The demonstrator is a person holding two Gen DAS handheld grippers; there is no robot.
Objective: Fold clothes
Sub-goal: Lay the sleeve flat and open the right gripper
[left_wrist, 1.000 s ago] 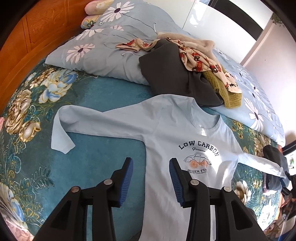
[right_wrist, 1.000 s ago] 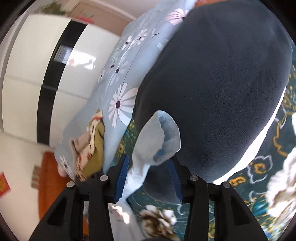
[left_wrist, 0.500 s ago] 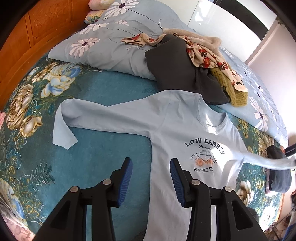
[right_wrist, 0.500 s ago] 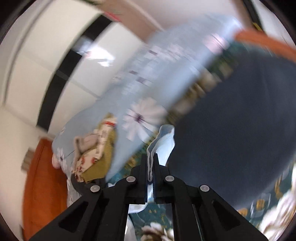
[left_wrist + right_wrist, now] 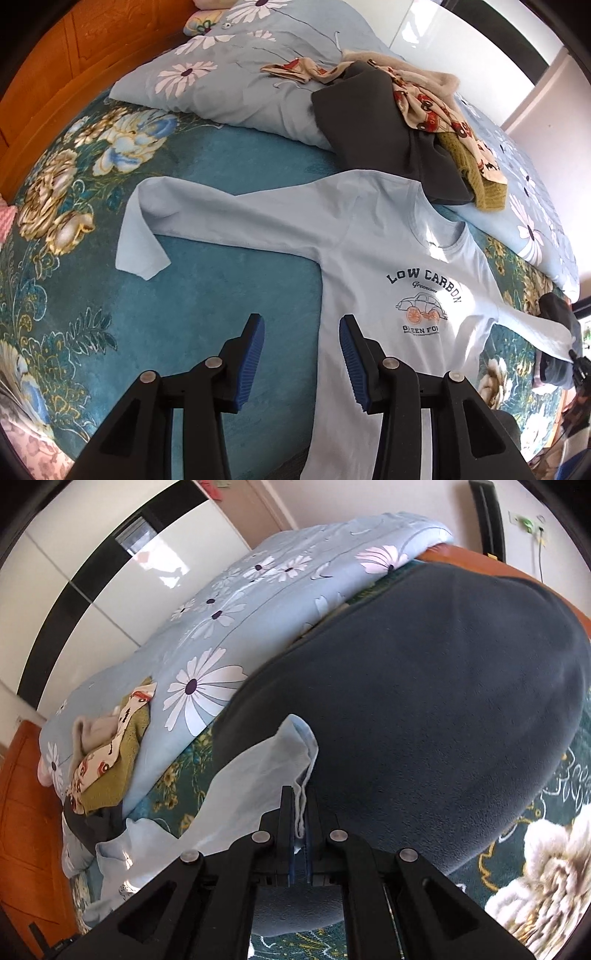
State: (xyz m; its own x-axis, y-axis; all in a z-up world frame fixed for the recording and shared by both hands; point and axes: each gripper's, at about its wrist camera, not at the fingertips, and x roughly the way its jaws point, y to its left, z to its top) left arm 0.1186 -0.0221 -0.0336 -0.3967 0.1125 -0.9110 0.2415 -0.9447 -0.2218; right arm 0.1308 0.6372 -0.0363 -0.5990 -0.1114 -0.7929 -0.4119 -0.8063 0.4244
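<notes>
One bed [image 5: 229,295], spread with a teal floral cover, carried one pale blue long-sleeved shirt [image 5: 369,251] lying face up, print showing, body flat and both sleeves stretched outward; the far sleeve's end was turned back on itself. One heap of other garments [image 5: 399,110] rested on the daisy-print quilt [image 5: 236,85] beyond the collar. The shirt appeared thin, light and limp, likely to sag and crease, so best held at cuffs, hem or shoulder seams. Two tools: the right tool [image 5: 300,812] was clamped on one sleeve cuff [image 5: 295,746], lifted off the bed; the left tool [image 5: 301,363] hung above the shirt's side edge, its jaws apart and empty.
</notes>
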